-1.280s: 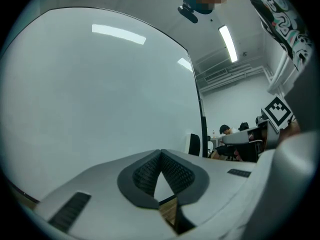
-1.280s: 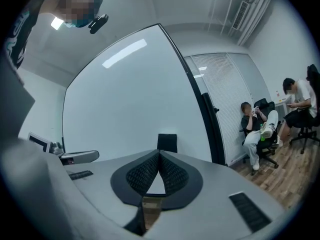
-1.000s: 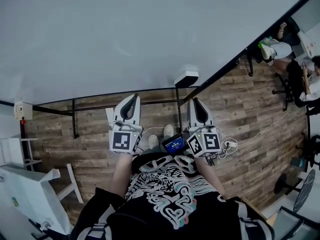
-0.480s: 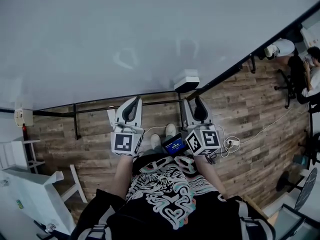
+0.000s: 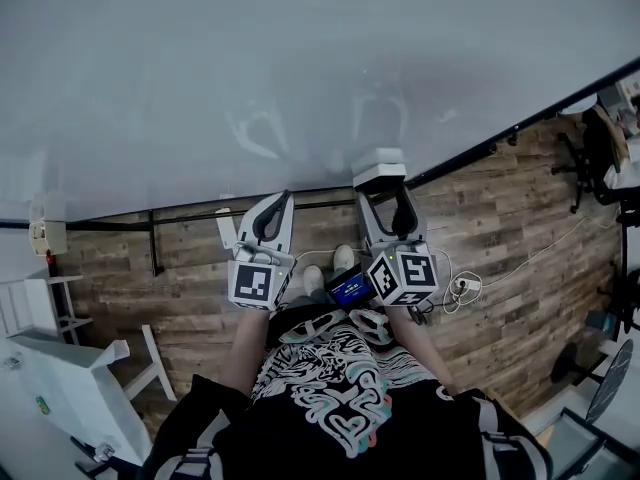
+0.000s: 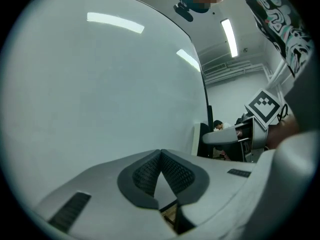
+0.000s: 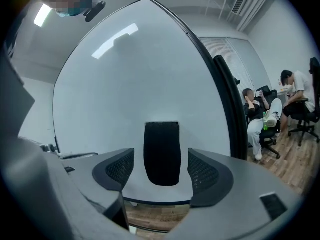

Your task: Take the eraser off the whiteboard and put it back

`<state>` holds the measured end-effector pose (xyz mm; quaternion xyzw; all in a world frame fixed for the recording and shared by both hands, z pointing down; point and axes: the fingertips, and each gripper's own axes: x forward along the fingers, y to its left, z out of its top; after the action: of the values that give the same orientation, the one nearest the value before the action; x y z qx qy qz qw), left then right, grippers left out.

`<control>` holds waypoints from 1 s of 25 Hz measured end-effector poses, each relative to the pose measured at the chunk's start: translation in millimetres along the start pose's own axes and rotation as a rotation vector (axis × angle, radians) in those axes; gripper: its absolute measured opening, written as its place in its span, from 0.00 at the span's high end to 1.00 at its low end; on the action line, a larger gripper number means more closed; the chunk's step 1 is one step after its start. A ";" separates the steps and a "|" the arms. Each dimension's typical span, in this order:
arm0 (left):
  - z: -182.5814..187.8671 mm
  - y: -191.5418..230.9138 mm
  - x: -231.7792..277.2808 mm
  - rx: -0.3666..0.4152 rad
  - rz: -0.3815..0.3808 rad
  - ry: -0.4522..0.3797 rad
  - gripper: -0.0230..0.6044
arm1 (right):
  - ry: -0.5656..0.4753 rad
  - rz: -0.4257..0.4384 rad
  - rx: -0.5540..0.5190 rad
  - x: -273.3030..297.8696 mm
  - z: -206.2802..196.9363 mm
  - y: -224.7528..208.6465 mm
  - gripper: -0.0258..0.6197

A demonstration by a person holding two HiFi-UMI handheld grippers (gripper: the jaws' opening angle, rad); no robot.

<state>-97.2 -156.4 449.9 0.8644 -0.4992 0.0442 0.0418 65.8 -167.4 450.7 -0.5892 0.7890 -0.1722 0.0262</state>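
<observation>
The eraser (image 5: 378, 168) is a small white block stuck on the whiteboard (image 5: 250, 68) near its lower edge. In the right gripper view the eraser (image 7: 161, 134) shows as a dark rounded pad on the whiteboard (image 7: 130, 84), just ahead of the jaws. My right gripper (image 5: 385, 200) (image 7: 160, 156) points at it; its jaws have just been opening and stand open, the pads not touching the eraser. My left gripper (image 5: 283, 198) (image 6: 160, 152) is shut with its tips together and holds nothing, facing bare whiteboard (image 6: 100, 84) left of the eraser.
The board's black frame (image 5: 200, 211) runs below the grippers over a wooden floor (image 5: 500, 228). White furniture (image 5: 60, 388) stands at the lower left. A cable and power strip (image 5: 457, 288) lie on the floor at the right. Seated people (image 7: 295, 99) are far right.
The right jaws have gone from shut to spread wide. Both grippers have moved closer to the board, the right one up to the eraser. The left gripper stays shut.
</observation>
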 end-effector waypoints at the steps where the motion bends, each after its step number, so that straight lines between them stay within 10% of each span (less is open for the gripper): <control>1: -0.3 -0.8 1.8 0.000 -0.005 0.001 0.92 | 0.001 -0.002 -0.004 2.8 0.5 0.3 0.46; 25: 0.5 19.5 6.9 0.032 0.032 0.032 0.92 | 0.031 -0.046 -0.076 27.2 3.5 -3.3 0.55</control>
<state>-110.6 -172.0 450.8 0.8560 -0.5114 0.0668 0.0352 61.4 -194.6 452.7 -0.6051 0.7815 -0.1516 -0.0124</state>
